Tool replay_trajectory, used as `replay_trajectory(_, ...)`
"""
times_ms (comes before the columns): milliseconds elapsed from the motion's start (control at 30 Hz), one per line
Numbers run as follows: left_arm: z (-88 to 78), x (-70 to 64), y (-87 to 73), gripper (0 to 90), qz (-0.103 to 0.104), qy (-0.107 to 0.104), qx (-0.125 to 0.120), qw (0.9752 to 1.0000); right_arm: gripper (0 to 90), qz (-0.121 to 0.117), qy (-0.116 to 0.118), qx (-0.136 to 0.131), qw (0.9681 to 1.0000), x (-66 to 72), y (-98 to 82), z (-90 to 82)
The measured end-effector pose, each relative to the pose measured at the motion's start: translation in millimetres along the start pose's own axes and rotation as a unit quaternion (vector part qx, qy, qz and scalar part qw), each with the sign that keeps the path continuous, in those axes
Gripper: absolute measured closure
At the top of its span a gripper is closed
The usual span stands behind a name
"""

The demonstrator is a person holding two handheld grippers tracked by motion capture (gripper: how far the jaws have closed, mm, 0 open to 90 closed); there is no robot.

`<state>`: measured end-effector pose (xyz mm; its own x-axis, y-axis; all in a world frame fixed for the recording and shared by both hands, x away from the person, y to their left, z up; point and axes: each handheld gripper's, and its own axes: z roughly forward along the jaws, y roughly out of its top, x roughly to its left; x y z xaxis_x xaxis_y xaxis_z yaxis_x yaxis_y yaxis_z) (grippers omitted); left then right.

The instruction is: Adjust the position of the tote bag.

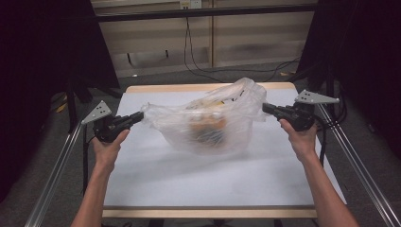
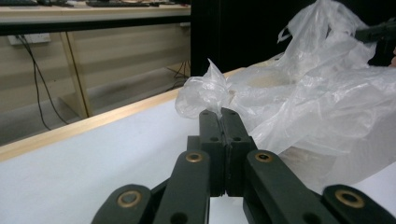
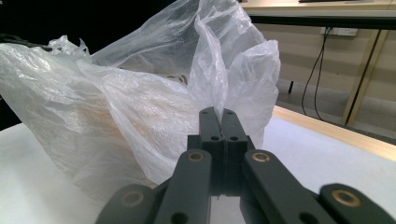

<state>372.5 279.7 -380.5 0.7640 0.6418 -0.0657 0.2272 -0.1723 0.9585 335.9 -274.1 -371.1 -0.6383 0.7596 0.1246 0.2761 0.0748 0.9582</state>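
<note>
The plastic bag (image 1: pixel 208 123) is pinched by the closed left gripper (image 1: pixel 140 115) and right gripper (image 1: pixel 265 108); orange contents are seen from above.

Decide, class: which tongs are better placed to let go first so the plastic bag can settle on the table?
Probably the left tongs: they pinch a low corner of the plastic bag near the table. The right tongs hold the taller, bunched side.

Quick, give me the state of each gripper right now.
Left gripper: jaws closed on the left edge of the plastic bag.
Right gripper: jaws closed on the bag's right edge.
</note>
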Motion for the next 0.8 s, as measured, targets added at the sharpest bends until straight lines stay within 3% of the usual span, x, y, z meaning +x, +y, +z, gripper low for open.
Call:
replay_trajectory(133,3.8,5.8,-12.2,89.7,-0.017,-0.001,0.017,0.9997,90.0,0.001,-0.004,0.016,0.9999,-1.4,-5.4,8.4)
replay_trajectory(167,4.2,9.1,-15.1,89.7,-0.015,-0.011,0.021,0.9996,90.0,0.003,-0.002,0.022,0.9998,-2.2,-7.5,9.6)
replay_trajectory(433,14.7,6.4,-27.3,89.7,-0.009,-0.012,0.059,0.9981,90.0,0.006,-0.004,0.039,0.9992,-5.2,-18.3,13.4)
replay_trajectory(800,15.7,7.2,-31.8,89.7,-0.010,-0.026,0.065,0.9975,90.0,0.012,-0.007,0.047,0.9988,-7.6,-26.1,9.7)
